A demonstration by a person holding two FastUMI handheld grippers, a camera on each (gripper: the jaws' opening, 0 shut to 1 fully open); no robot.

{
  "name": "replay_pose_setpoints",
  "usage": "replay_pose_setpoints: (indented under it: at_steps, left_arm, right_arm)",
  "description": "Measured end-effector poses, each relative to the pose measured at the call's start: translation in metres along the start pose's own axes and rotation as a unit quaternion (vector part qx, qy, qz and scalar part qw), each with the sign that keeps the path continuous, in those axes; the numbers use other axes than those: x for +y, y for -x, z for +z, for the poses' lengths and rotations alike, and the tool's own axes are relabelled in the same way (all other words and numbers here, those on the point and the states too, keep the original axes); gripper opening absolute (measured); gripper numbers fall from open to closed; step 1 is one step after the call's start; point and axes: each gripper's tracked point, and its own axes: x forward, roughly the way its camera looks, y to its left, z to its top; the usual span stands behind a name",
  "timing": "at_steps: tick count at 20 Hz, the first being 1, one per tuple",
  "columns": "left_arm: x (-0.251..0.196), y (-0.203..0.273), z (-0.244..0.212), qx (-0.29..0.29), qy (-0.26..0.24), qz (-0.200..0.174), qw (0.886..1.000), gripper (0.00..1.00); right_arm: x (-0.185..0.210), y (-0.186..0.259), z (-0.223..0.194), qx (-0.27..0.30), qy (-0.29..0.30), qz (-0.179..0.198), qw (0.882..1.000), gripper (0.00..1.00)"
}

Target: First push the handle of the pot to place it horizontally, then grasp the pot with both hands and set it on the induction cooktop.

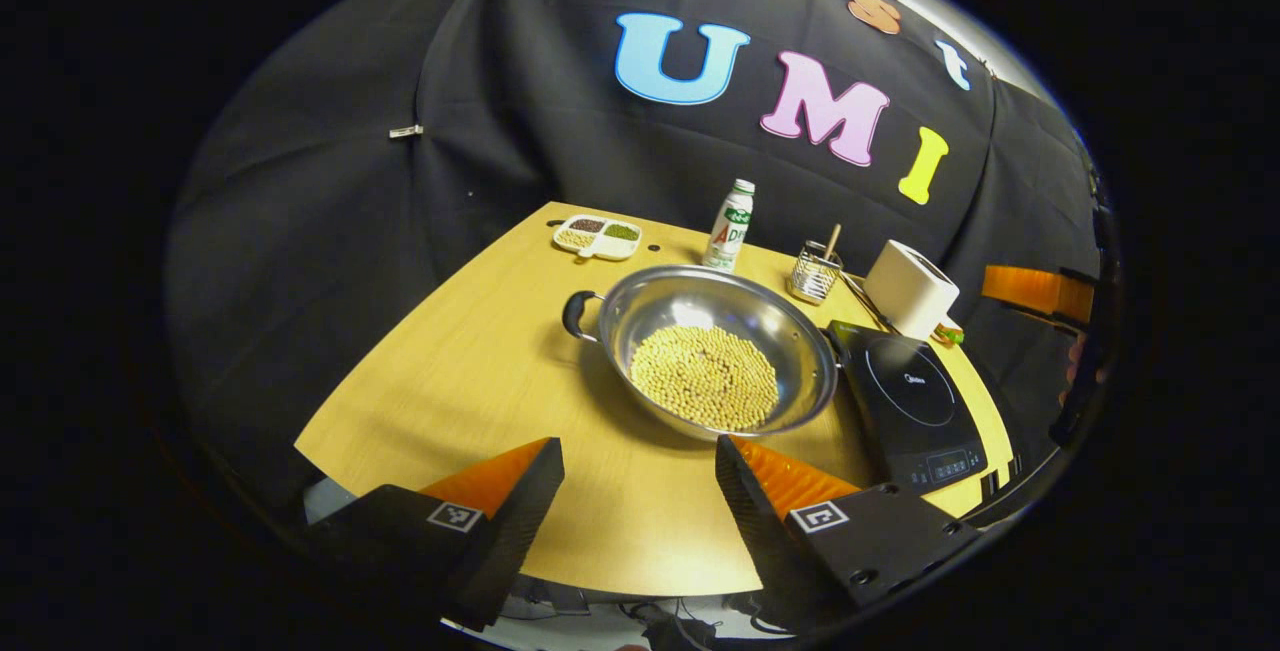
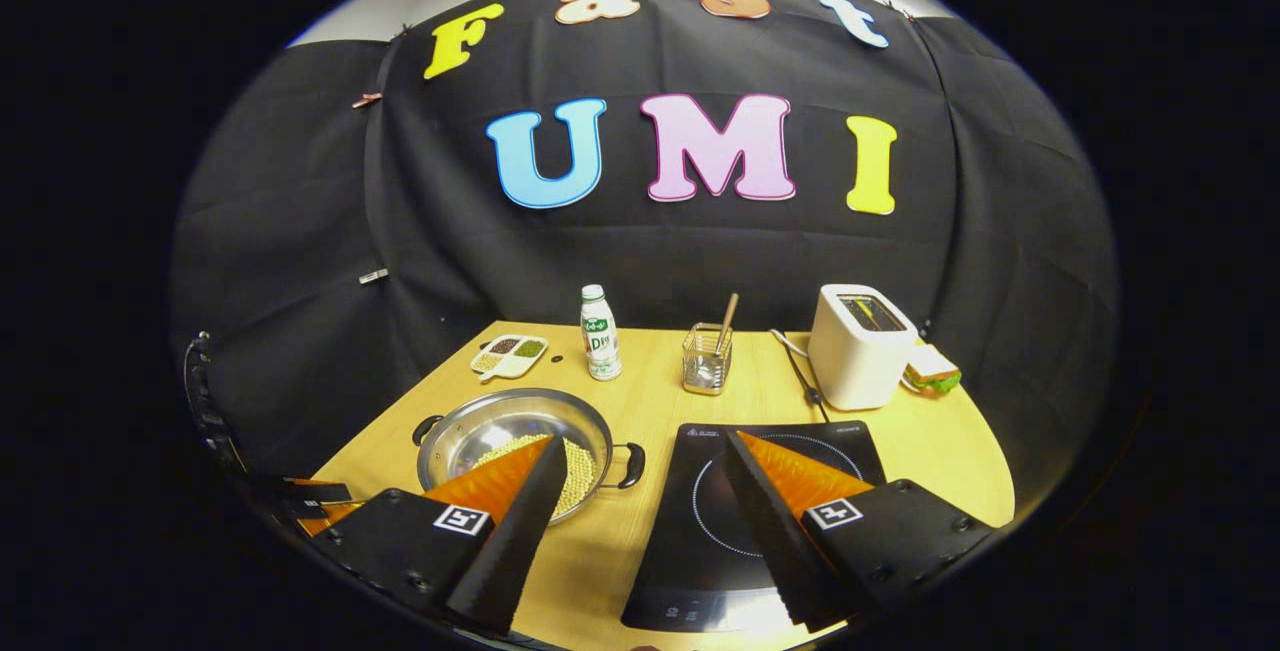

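A steel pot holding soybeans rests mid-table, and one dark loop handle points left. The black induction cooktop lies just right of it. My left gripper is open, hovering short of the pot's near rim with nothing between its fingers. In the right gripper view the pot sits left of the cooktop, its two handles lying side to side. My right gripper is open above the gap between the pot handle and the cooktop. The left gripper peeks in at lower left.
Along the back stand a sectioned dish of beans, a white bottle, a wire holder with a stick, a white toaster with its cord, and a sandwich. The table's front edge is close under the left gripper.
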Motion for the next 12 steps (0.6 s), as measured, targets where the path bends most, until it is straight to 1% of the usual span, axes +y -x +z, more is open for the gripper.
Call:
replay_pose_setpoints:
  at_steps: [5,7,12]
  left_arm:
    - [0.034,-0.028,0.035,-0.014,-0.016,0.012,1.0,0.96]
    - [0.04,-0.037,0.048,-0.018,-0.02,0.011,1.0,0.96]
    - [0.049,-0.073,0.065,-0.018,-0.056,0.004,0.998,0.96]
  right_arm:
    - [0.008,-0.036,-0.017,0.057,-0.04,-0.008,0.998,0.99]
    - [0.012,-0.05,-0.02,0.062,-0.035,-0.01,0.997,0.99]
    - [0.023,-0.093,-0.038,0.087,-0.013,-0.001,0.996,0.99]
